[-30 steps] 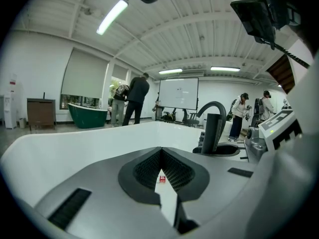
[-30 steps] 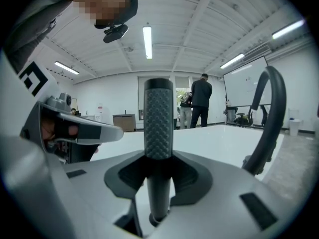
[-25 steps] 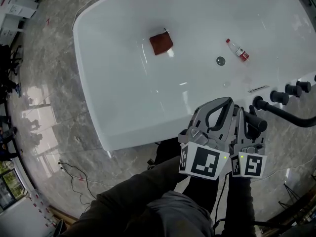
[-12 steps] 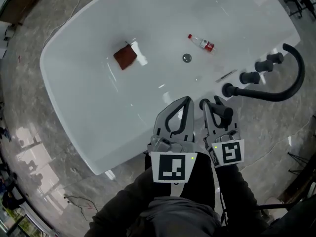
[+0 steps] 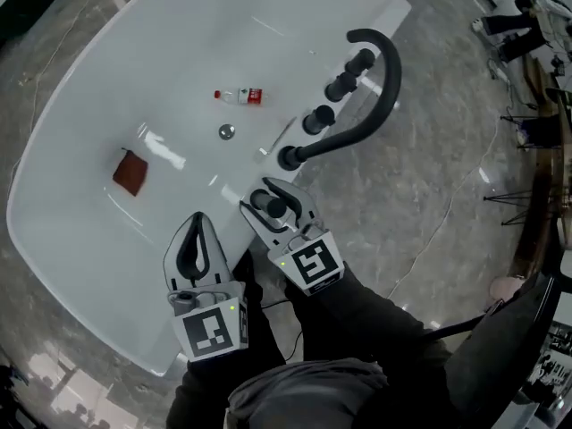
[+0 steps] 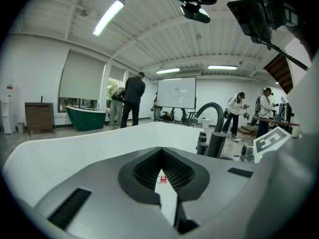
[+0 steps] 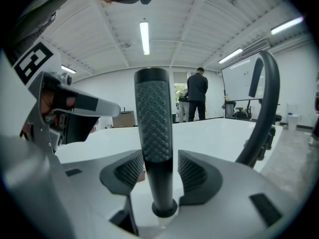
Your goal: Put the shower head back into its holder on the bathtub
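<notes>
- My right gripper [image 5: 279, 200] has just been opening; its jaws stand clear either side of the shower head [image 7: 153, 118].
- It stands upright in its holder [image 7: 163, 209] on the bathtub [image 5: 375, 16] rim.
- It looks rigid and smooth, so I'd grip the dimpled handle.
- My left gripper [image 5: 198, 223] is closed and empty.

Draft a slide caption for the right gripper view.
Right hand-held gripper, jaws just opened, straddling the black dimpled shower head handle standing upright on the white bathtub rim.

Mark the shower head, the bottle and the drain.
shower head [image 7: 153, 111], right gripper view, on its dotted handle.
bottle [image 5: 237, 96], head view, on its clear body.
drain [image 5: 227, 132], head view, on its middle.
</notes>
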`<state>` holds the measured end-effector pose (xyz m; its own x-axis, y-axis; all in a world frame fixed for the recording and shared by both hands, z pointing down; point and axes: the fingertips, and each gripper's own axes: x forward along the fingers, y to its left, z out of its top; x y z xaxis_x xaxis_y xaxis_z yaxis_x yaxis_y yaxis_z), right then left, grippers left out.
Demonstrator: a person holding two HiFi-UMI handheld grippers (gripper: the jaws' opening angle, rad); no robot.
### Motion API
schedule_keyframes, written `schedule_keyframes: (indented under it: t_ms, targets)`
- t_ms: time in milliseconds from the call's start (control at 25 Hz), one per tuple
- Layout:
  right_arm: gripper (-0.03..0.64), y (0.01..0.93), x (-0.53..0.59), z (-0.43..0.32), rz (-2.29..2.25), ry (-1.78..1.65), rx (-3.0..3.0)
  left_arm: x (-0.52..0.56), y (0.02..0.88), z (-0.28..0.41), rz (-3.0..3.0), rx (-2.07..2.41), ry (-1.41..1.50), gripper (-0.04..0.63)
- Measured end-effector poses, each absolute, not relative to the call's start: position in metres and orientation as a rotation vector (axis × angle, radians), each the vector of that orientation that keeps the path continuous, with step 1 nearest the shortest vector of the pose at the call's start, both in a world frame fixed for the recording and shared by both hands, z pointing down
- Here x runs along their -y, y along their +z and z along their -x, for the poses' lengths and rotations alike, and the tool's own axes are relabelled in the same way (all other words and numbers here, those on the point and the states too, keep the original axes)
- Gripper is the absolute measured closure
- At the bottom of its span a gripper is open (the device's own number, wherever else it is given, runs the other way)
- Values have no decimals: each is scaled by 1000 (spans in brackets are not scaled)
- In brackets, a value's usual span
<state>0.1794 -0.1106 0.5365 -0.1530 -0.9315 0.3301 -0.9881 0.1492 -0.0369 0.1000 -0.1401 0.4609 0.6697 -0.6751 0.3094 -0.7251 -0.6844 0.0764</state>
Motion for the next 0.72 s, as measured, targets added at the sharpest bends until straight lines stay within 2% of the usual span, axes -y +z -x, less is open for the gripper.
schedule_keyframes:
  t_ms: [720]
  targets:
    - [382,526,103,-189,-1908,352,2185,128,456,-104,-2709,1138,399,592]
